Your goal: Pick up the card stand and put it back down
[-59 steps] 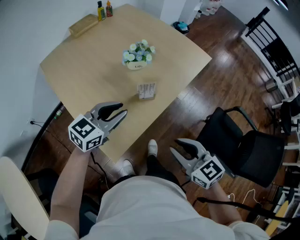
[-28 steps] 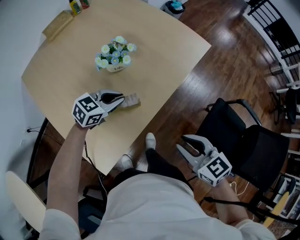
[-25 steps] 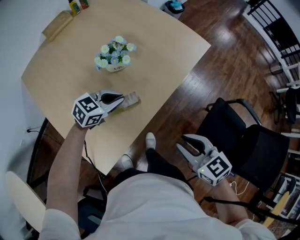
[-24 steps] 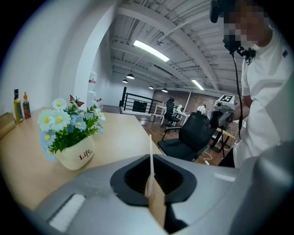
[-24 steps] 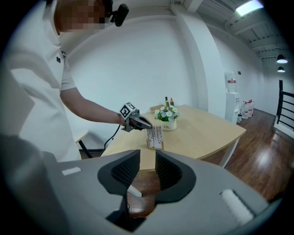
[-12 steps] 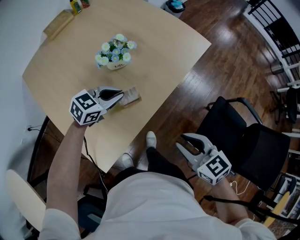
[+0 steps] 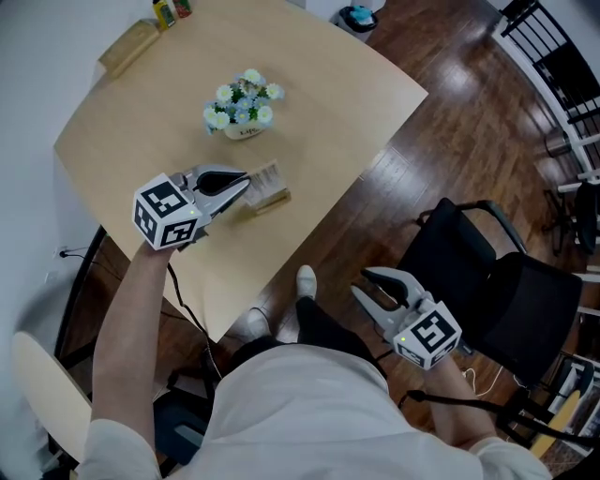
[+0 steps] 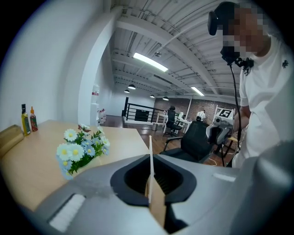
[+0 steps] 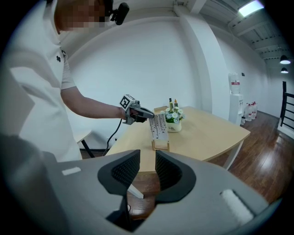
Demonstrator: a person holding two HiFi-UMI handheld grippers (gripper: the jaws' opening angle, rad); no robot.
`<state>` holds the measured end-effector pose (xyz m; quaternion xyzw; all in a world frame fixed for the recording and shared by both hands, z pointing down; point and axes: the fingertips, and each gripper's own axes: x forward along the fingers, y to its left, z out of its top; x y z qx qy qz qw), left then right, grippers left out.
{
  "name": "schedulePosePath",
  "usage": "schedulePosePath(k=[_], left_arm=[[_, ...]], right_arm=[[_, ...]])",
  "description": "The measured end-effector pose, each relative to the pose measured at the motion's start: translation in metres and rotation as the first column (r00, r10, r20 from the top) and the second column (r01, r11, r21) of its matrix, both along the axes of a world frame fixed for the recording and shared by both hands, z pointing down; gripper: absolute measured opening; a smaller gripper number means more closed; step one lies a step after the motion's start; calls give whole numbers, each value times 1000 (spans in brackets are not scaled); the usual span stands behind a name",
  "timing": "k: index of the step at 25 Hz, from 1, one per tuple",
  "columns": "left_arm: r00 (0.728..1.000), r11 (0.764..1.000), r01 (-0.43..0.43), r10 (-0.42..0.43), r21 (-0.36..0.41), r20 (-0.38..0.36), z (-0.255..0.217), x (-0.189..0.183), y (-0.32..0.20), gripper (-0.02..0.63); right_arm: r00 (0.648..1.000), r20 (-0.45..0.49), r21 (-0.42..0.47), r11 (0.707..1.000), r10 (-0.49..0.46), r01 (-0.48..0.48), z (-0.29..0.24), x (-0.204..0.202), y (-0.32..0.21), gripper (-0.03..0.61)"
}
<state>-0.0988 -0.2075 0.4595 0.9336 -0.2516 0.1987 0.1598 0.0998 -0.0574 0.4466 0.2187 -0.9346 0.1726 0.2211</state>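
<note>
The card stand is a clear printed card in a small wooden base. My left gripper is shut on the card's edge and holds it a little above the pale wooden table. In the left gripper view the card stands edge-on between the pads. From the right gripper view the card stand hangs from the left gripper, its base just over the tabletop. My right gripper stays low beside my body, off the table, open with nothing between its jaws.
A white pot of flowers stands just beyond the card stand. A wooden box and two small bottles sit at the table's far corner. A black office chair is at my right, a pale chair at my left.
The left gripper, shut on the card stand, has risen and lifted the stand off the tabletop. The right gripper has stayed where it was.
</note>
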Motion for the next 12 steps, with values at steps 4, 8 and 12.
schedulePosePath(k=[4, 8, 12], left_arm=[[1000, 999, 14, -14, 35, -3, -17, -7, 4, 17], [999, 997, 39, -39, 65, -8, -35, -21, 14, 17], [998, 993, 66, -67, 98, 10, -52, -42, 32, 17]], right_arm=[[1000, 4, 11, 1000, -14, 14, -3, -7, 3, 110], [999, 4, 23, 999, -32, 32, -7, -15, 10, 110], [998, 4, 39, 998, -57, 57, -12, -28, 17, 110]])
